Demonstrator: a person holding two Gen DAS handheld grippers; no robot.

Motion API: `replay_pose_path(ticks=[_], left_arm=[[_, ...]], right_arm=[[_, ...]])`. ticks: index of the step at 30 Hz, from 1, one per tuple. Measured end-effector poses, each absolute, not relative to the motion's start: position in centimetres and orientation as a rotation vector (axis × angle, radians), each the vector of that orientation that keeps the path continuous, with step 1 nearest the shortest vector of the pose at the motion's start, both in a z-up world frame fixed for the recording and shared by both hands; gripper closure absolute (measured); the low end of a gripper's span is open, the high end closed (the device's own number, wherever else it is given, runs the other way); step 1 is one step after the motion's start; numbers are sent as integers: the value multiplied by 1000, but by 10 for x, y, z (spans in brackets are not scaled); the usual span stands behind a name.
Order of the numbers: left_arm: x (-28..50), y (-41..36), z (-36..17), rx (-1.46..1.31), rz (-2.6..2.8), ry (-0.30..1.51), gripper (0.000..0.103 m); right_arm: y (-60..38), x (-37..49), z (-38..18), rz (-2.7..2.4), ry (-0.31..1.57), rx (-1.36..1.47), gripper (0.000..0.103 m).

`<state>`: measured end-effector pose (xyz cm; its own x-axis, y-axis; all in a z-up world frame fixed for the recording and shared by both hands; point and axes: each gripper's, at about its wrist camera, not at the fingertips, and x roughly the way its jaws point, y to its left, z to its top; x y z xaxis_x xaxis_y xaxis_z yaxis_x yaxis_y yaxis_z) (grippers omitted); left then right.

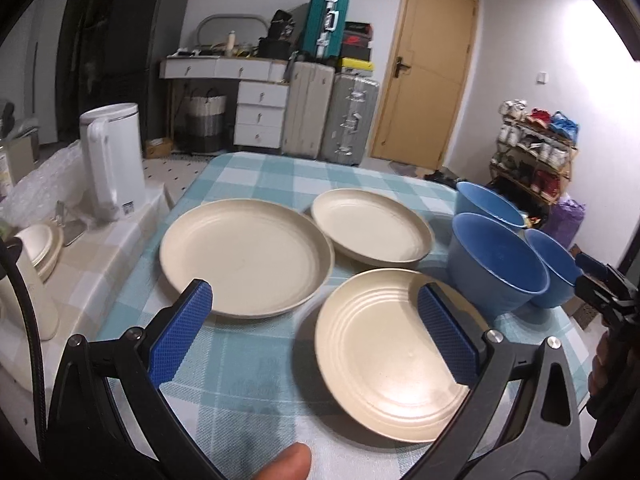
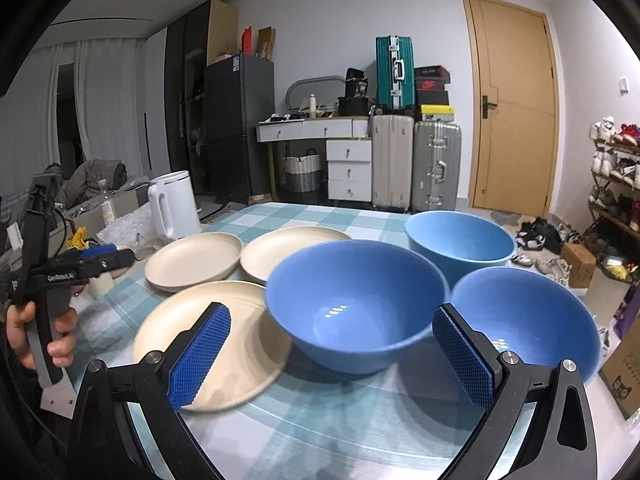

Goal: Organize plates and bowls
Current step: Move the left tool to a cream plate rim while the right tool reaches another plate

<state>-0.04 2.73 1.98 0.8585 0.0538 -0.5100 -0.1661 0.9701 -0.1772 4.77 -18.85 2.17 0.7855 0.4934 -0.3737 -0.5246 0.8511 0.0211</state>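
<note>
Both tongs gape wide, holding nothing: left gripper (image 1: 316,336) hovers over the nearest cream plate (image 1: 384,356), right gripper (image 2: 332,354) before the nearest blue bowl (image 2: 356,304). 3 plates and 3 bowls sit apart on the checked tablecloth (image 2: 320,408).

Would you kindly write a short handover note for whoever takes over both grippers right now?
Left gripper: open, holding nothing, facing the near ringed plate.
Right gripper: open, holding nothing, facing the nearest blue bowl.
Things: three cream plates and three blue bowls sit separately on the checked tablecloth, plates to the left, bowls to the right.
Done: nothing stacked.
Left: stack the plates, nest the bowls.
</note>
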Motion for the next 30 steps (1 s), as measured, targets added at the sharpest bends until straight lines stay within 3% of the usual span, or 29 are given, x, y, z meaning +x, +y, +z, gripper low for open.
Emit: replay_pose_path(ticks=[30], left_arm=[[2,103,44,-304,344,629,1]], right_arm=[[-69,103,65,665,505,-101,0]])
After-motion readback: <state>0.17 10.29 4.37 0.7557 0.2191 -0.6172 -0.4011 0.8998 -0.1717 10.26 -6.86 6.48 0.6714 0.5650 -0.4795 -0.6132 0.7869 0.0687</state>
